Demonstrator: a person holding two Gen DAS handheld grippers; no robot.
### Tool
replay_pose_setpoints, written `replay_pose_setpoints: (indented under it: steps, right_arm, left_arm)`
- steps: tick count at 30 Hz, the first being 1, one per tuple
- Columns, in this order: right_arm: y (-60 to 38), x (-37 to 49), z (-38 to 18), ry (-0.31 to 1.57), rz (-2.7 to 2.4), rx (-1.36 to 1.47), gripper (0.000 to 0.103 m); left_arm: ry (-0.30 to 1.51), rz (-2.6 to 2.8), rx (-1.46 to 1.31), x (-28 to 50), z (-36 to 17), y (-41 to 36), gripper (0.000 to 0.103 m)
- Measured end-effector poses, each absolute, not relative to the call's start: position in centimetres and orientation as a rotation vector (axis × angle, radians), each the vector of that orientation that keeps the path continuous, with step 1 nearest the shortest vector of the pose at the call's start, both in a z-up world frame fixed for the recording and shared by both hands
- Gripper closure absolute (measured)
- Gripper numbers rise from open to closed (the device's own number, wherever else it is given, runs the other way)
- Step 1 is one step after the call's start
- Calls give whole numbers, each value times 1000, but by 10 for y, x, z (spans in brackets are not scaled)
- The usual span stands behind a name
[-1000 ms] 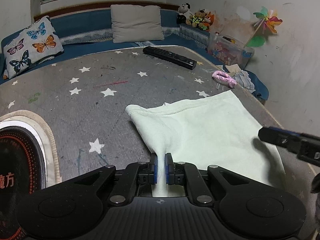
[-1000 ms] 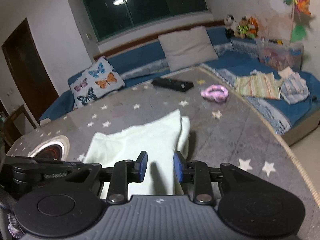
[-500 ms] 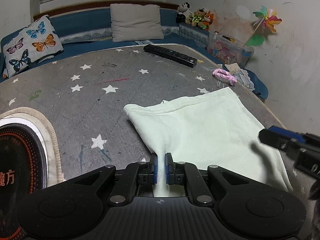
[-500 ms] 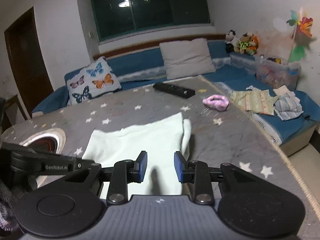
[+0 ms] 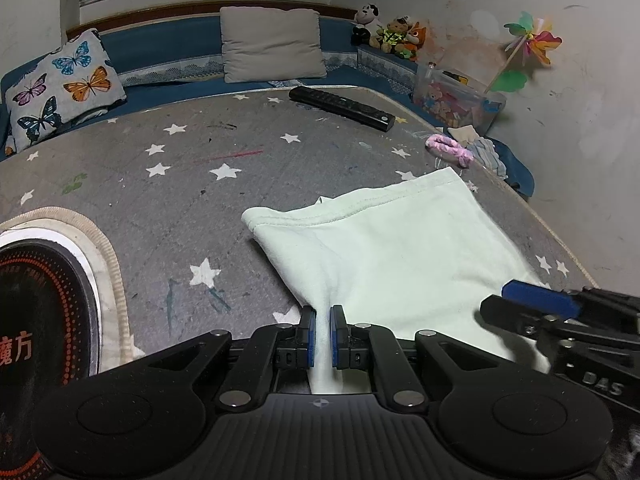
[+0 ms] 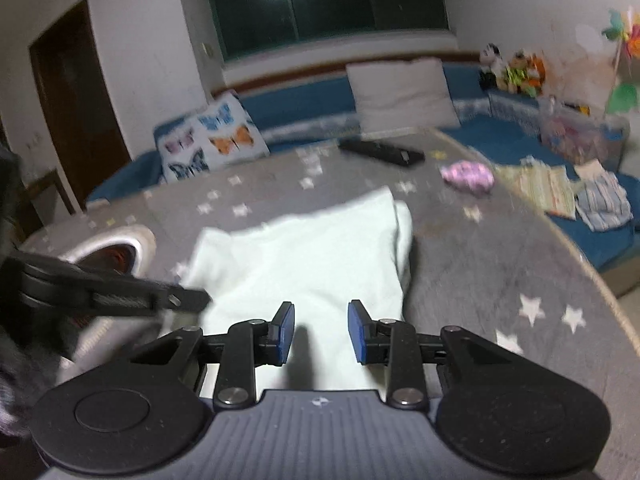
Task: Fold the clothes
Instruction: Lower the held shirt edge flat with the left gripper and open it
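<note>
Garment: pale mint-white cloth [image 5: 400, 248], folded, lying flat on grey star-print table cover [image 5: 180, 168], toward table's right edge; hem w/ stitching faces far side, near end gathered up into L tool.
L gripper [image 5: 322, 336]: blue pads pressed together on a pinch of the cloth's near edge.
R gripper [image 6: 321, 332]: pads spread, nothing btwn them; hovers over cloth's near-right part, no contact seen. View blurred.
Near cloth: pink fuzzy item [image 5: 448, 148] beyond far corner, apart; black remote [image 5: 340, 108] further back.
Left of cloth: round black cooktop [image 5: 40, 320] w/ red markings, well apart.
Bkgd: butterfly cushion [image 5: 64, 88], beige pillow [image 5: 272, 48], plush toys [image 5: 392, 32], pinwheel [image 5: 528, 44].
</note>
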State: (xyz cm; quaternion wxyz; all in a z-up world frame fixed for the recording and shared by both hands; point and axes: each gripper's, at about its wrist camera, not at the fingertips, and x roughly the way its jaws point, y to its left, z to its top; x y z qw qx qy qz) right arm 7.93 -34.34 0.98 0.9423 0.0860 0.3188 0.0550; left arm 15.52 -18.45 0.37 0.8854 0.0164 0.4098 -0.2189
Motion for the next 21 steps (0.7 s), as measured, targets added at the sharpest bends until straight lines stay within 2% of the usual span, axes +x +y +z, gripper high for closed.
replay_pose_setpoints:
  steps: [2,11,17,21]
  right_arm:
    - [-346,79,9,655,107,178,75]
    - [-350,100,30,600,113,166,74]
    - [-360,131,5,698,81,221,75]
    - [-361,129,8,687,91,218,75]
  left_arm:
    - [851,-458,33,155,5,-183,92]
    - [816,-446,13,163,12,-177,91]
    - [834,-427,-3,175,5,-168,90]
    - [804,-440,-7,176,13,-167,91]
